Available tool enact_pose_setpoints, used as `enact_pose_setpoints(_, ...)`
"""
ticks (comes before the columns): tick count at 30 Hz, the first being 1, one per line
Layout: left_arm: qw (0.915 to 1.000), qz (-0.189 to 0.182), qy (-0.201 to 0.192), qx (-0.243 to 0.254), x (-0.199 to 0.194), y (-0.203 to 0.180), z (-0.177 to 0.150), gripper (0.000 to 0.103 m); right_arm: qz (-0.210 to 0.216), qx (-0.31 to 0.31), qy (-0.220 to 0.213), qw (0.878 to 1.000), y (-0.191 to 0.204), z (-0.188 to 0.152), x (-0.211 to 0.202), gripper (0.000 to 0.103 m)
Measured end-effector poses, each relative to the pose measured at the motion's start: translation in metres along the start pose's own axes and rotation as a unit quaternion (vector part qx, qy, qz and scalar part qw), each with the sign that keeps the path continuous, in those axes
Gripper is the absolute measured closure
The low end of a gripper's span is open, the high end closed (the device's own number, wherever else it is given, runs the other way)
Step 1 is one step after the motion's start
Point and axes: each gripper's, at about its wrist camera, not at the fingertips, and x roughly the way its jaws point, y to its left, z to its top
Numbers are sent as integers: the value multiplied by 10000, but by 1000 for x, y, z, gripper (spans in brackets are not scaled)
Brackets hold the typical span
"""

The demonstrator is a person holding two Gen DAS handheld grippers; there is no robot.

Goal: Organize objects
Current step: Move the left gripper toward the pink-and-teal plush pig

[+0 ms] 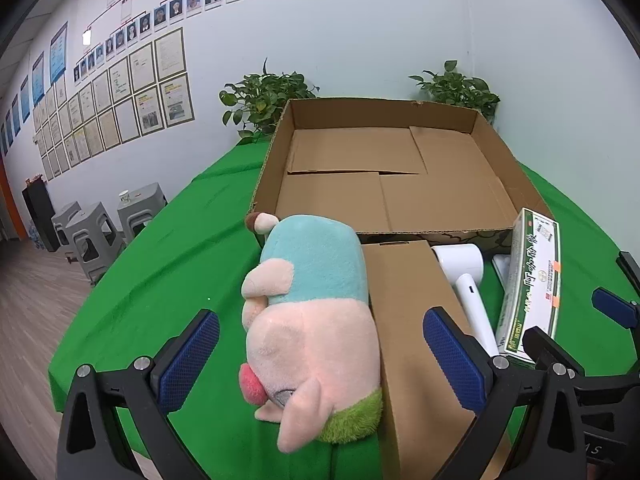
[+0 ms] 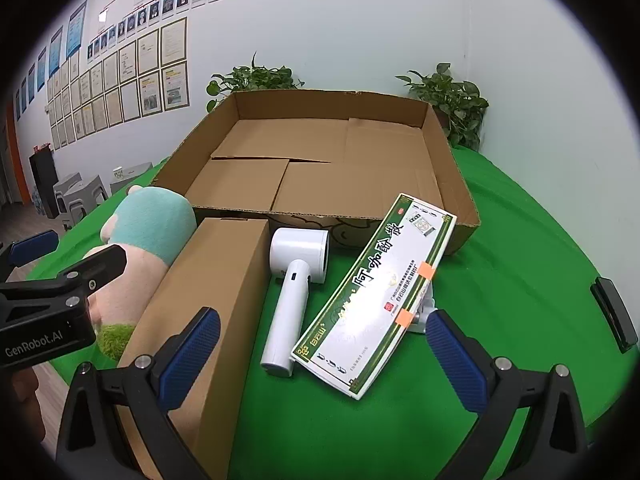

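Claws first: the left claw [image 1: 320,360] stands with its blue pads wide apart and nothing pinched, straddling the plush toy [image 1: 312,320], which lies on its side on the green desk [image 1: 160,280]. The right claw [image 2: 324,352] is just as wide and just as empty, hovering over the near end of the white hair dryer [image 2: 294,284] and the green-and-white medicine box [image 2: 376,296].

Outward from there, a long brown carton [image 2: 216,300] lies at about eleven o'clock from the right claw, wedged between toy and dryer. At twelve o'clock, beyond all four items, sits the big open cardboard tray [image 2: 456,184], and its floor is bare.

My reading: nothing has been sorted yet. If the tray is the destination, all four things are still waiting on the desk in front of it, so the whole job is ahead.
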Motion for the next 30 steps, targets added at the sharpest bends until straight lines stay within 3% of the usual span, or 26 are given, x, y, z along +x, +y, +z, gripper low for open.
enact_pose_setpoints(8,9998,-87,2,-205,9,9,2,0,53,12,1,10000,-4,1,5,1)
enact_pose_setpoints(30,9992,-364,96,-125,16,3,7,0,42,348,115,9993,-17,3,14,1)
